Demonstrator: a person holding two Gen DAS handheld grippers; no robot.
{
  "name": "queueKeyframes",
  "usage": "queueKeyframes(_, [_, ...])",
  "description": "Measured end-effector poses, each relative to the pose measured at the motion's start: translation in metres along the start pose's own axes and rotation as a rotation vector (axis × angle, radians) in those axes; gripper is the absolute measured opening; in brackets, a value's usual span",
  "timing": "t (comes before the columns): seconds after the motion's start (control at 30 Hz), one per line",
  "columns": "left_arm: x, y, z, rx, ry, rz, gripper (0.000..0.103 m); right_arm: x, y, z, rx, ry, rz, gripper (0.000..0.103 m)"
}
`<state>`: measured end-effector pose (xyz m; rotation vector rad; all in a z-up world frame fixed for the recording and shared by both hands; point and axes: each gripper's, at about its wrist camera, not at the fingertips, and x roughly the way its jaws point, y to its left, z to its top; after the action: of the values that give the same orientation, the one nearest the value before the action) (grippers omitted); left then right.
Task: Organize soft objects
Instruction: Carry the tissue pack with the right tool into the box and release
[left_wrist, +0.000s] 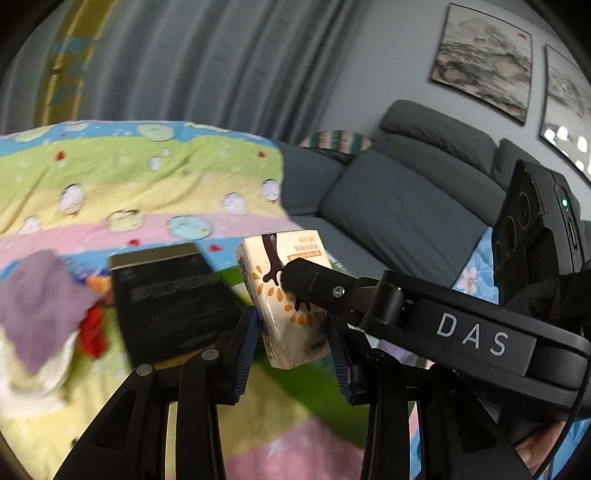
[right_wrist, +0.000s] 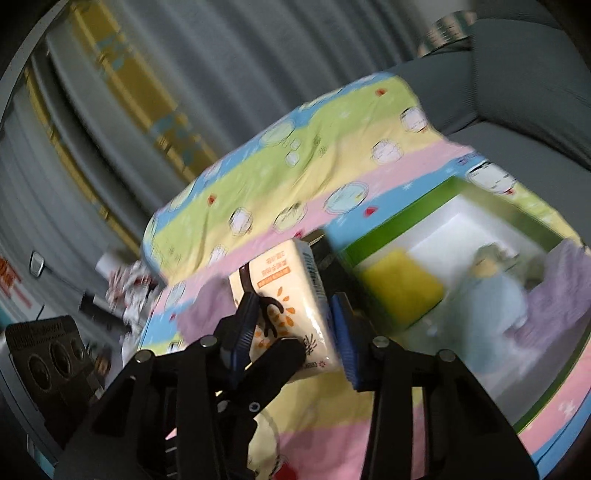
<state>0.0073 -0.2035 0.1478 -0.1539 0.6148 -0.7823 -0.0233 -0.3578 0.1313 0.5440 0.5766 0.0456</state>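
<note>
Low in the centre of both wrist views, the tissue pack (left_wrist: 284, 295) hangs above the striped blanket (left_wrist: 147, 177), the left gripper (left_wrist: 293, 354) clamped across its lower end and the right gripper (right_wrist: 291, 328) closed on its sides. It looks light, squashy and slick-wrapped, so broad faces seem the safest hold.

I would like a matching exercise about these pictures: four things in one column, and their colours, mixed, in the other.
Things:
1. tissue pack
2. cloth
3. sofa
4. open box

Colours:
a. grey
b. purple
c. green rim, white inside
d. cream with orange leaves

Pairs: 1-d, 2-b, 3-a, 4-c
</note>
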Motion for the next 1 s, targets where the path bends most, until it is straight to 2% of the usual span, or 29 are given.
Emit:
queueKeyframes(0.17, [0.040, -0.014, 0.009, 0.061, 0.042, -0.027, 0.038, 0.002, -0.036, 0.010, 0.084, -0.055, -0.026, 0.037])
queueKeyframes(0.3, [0.065, -0.018, 0.007, 0.100, 0.101, -0.046, 0.038, 0.008, -0.057, 0.010, 0.123, -0.064, -0.057, 0.037])
queueKeyframes(0.4, [0.080, -0.019, 0.005, 0.096, 0.131, -0.062, 0.038, 0.012, -0.068, 0.012, 0.160, -0.063, -0.087, 0.037])
queueKeyframes(0.5, [0.098, -0.019, 0.001, 0.083, 0.162, -0.022, 0.038, 0.019, -0.071, 0.012, 0.163, -0.058, -0.130, 0.034])
queueKeyframes(0.57, [0.104, -0.016, -0.001, 0.061, 0.174, -0.006, 0.039, 0.024, -0.070, 0.012, 0.153, -0.047, -0.146, 0.035])
queueKeyframes(0.73, [0.107, -0.012, -0.004, 0.019, 0.176, 0.002, 0.039, 0.026, -0.072, 0.011, 0.166, -0.046, -0.162, 0.035])
queueKeyframes(0.77, [0.106, -0.012, -0.004, 0.017, 0.180, -0.002, 0.039, 0.025, -0.071, 0.011, 0.161, -0.051, -0.172, 0.036])
queueKeyframes(0.87, [0.098, -0.014, -0.003, 0.011, 0.188, -0.013, 0.039, 0.019, -0.070, 0.011, 0.163, -0.068, -0.193, 0.051])
queueKeyframes(0.93, [0.088, -0.013, -0.001, 0.005, 0.182, -0.024, 0.041, 0.015, -0.070, 0.010, 0.174, -0.076, -0.177, 0.055])
queueKeyframes(1.0, [0.076, -0.012, -0.001, -0.003, 0.171, -0.024, 0.055, 0.011, -0.069, 0.010, 0.182, -0.081, -0.168, 0.063])
